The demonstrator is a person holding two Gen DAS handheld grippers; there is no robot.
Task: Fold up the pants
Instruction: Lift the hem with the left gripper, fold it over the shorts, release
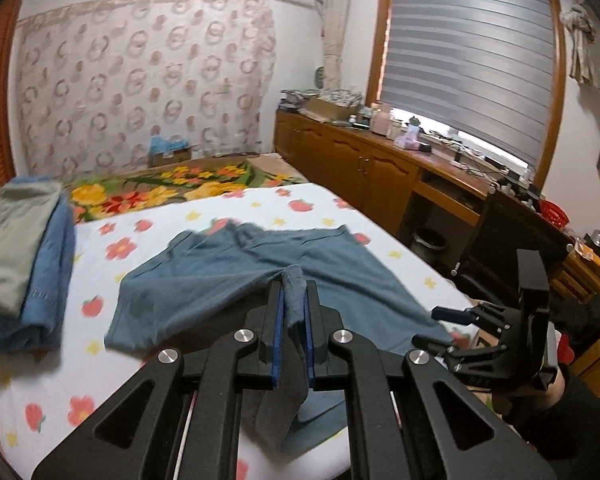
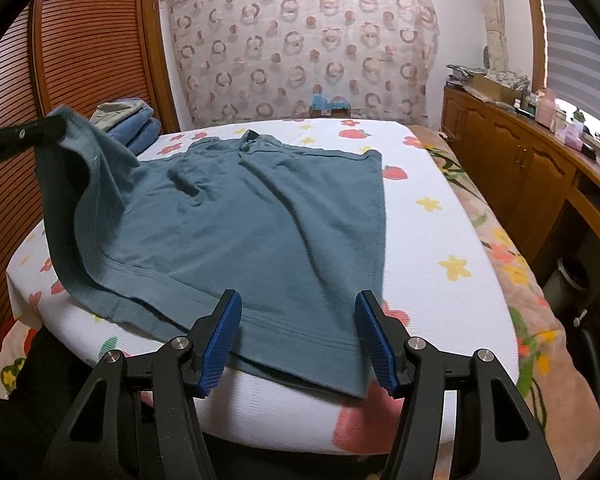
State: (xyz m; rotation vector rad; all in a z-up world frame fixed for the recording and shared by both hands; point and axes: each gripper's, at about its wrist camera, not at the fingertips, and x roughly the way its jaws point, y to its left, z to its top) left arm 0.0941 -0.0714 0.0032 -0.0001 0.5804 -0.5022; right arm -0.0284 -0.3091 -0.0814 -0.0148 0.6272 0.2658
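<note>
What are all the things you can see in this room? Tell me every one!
pants: one, teal blue, spread on the bed, one hem corner lifted.
bed sheet: one, white with flowers and strawberries, under the pants.
folded clothes: one pile, grey-green on blue, far left side of the bed.
floral blanket: one, yellow and red flowers, beyond the sheet.
patterned curtain: one, beige with rings, on the far wall.
wooden cabinet: one long brown unit under the window, cluttered on top.
window blind: one, grey, mostly lowered.
waste bin: one, dark, under the desk part.
left claw: shut on the pants hem, lifting it.
right claw: open, at the near hem of the pants.
</note>
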